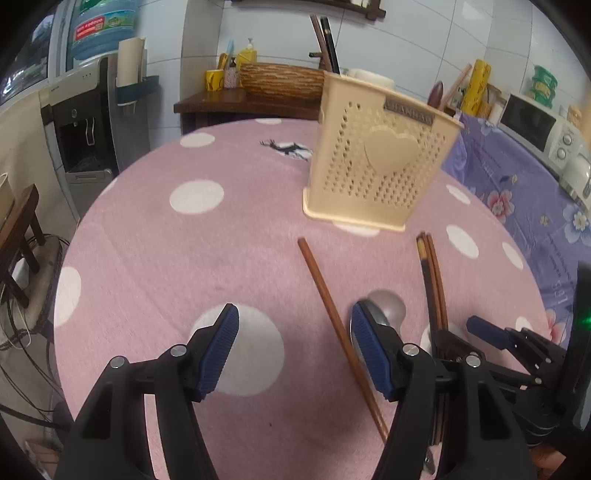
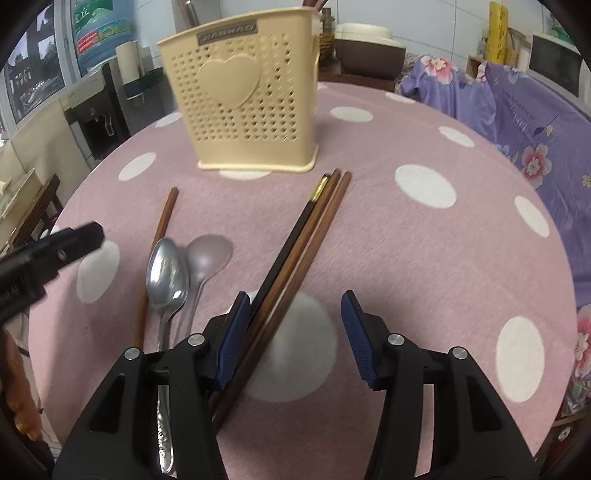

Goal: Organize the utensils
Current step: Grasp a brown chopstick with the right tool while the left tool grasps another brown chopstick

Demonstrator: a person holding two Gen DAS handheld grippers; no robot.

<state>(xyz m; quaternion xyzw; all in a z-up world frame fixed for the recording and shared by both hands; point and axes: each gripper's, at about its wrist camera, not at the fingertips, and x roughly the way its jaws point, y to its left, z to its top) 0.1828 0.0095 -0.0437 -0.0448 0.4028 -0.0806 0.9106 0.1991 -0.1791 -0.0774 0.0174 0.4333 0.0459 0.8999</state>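
Lettering on the grey plate at the rim of the cream utensil holder [image 2: 243, 99] is too blurred to read with certainty; the holder carries a raised heart on its perforated front and stands upright at the far side of the pink dotted tablecloth [image 2: 424, 258], with dark handles showing above its rim. Print on the blue water jug [image 1: 103, 26] behind is likewise illegible. Left gripper [image 1: 293, 349] hangs low over the cloth, aimed toward the holder, its blue-padded fingers spread wide with nothing between them; its right finger [image 1: 369, 354] sits just beside the single brown chopstick [image 1: 332, 314] and partly covers the spoons. Right gripper [image 2: 291, 334] is also low and level, pointed at the holder, jaws wide apart and closed on nothing; three chopsticks [image 2: 295, 254], one black with a gold band and two brown, lie bundled on the cloth and run past the inner face of its left finger [image 2: 232, 339], whether touching cannot be told. Metal spoon [image 2: 168, 273] lies bowl up beside a pale translucent spoon [image 2: 208, 254], both between the single chopstick and the bundle, handles running under the right gripper's body. Microwave [image 1: 535, 125] stands on the purple floral cloth [image 1: 517, 192] to the right
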